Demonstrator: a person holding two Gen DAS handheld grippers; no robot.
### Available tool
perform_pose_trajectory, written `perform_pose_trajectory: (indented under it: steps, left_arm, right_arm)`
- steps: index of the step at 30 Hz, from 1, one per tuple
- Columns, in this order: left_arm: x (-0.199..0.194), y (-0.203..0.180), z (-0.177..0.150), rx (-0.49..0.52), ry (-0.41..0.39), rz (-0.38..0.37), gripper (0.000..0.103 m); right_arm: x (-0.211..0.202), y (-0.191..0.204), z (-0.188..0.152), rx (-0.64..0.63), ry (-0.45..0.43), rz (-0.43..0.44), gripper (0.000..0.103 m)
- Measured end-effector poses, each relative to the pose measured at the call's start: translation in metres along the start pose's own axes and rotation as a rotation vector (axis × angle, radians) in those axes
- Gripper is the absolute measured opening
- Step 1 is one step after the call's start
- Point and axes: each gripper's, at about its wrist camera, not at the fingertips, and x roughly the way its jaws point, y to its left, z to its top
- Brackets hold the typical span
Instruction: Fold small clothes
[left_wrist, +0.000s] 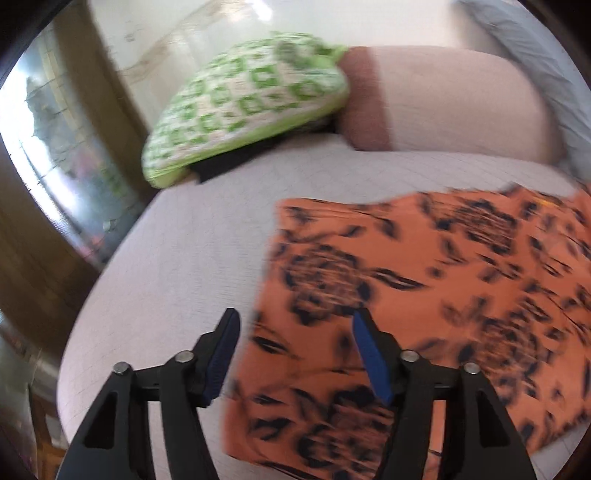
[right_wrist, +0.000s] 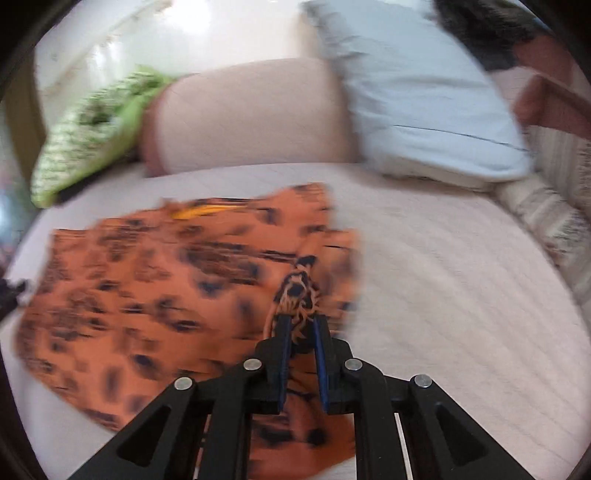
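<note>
The orange cloth (right_wrist: 155, 288) lies spread on the bed (right_wrist: 443, 277), most of it flat; the right gripper (right_wrist: 301, 323) has its jaws nearly closed on a bunched fold of it, lifted off the rest — held so, I judge, to carry that edge across for a fold. The left gripper (left_wrist: 295, 321) hangs over the cloth's near left edge with jaws wide apart and nothing between them; probably freed to let that side lie. Open sheet runs to the right of the cloth and on its left side too — room to work; the green pillow (left_wrist: 243, 103), pink bolster (right_wrist: 251, 114) and grey pillow (right_wrist: 424, 96) sit well apart at the head.
</note>
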Motion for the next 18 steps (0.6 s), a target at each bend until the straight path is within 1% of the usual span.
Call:
perform_pose_trajectory:
  steps: [2,4,5,6,7,8,10,11,13,14,16,17,18]
  left_arm:
    - [-0.003,-0.01,-0.002,0.01,0.012,-0.039,0.068]
    - [-0.003,-0.017,-0.004,0.017,0.034,-0.069,0.069]
    - [0.001,-0.019,-0.005,0.022,0.056,-0.077,0.071]
    - [0.007,-0.02,-0.008,0.025,0.092,-0.076,0.071]
    - [0.014,-0.022,-0.014,0.024,0.134,-0.062,0.071]
    - [0.023,-0.021,-0.018,0.015,0.161,-0.056,0.074]
    - [0.023,-0.016,-0.02,-0.004,0.142,-0.064,0.076]
    - [0.02,-0.017,-0.018,0.015,0.134,-0.048,0.076]
    - [0.016,-0.015,-0.016,0.021,0.099,-0.035,0.076]
    - [0.013,-0.012,-0.014,0.007,0.085,-0.044,0.076]
    - [0.011,-0.001,-0.008,-0.049,0.069,-0.097,0.076]
    - [0.012,0.004,-0.005,-0.074,0.068,-0.117,0.077]
    - [0.014,0.01,-0.002,-0.109,0.07,-0.135,0.078]
  right_arm:
    - [0.009,0.014,-0.004,-0.005,0.043,0.056,0.016]
    - [0.021,0.023,-0.006,-0.015,0.088,0.065,0.016]
    - [0.027,0.027,-0.009,-0.028,0.115,0.062,0.016]
    - [0.031,0.029,-0.012,-0.042,0.125,0.047,0.017]
    - [0.037,0.028,-0.016,-0.053,0.115,0.035,0.017]
    - [0.035,0.026,-0.016,-0.058,0.103,0.021,0.017]
    - [0.033,0.016,-0.013,-0.015,0.11,0.014,0.017]
    - [0.038,0.011,-0.01,0.007,0.105,0.001,0.017]
    - [0.032,0.008,-0.003,0.018,0.077,-0.055,0.017]
    - [0.025,0.012,0.003,0.001,0.053,-0.076,0.017]
    - [0.016,0.027,0.015,-0.051,0.018,-0.077,0.018]
    - [0.015,0.036,0.022,-0.074,0.011,-0.065,0.018]
    - [0.014,0.044,0.027,-0.083,0.01,-0.035,0.018]
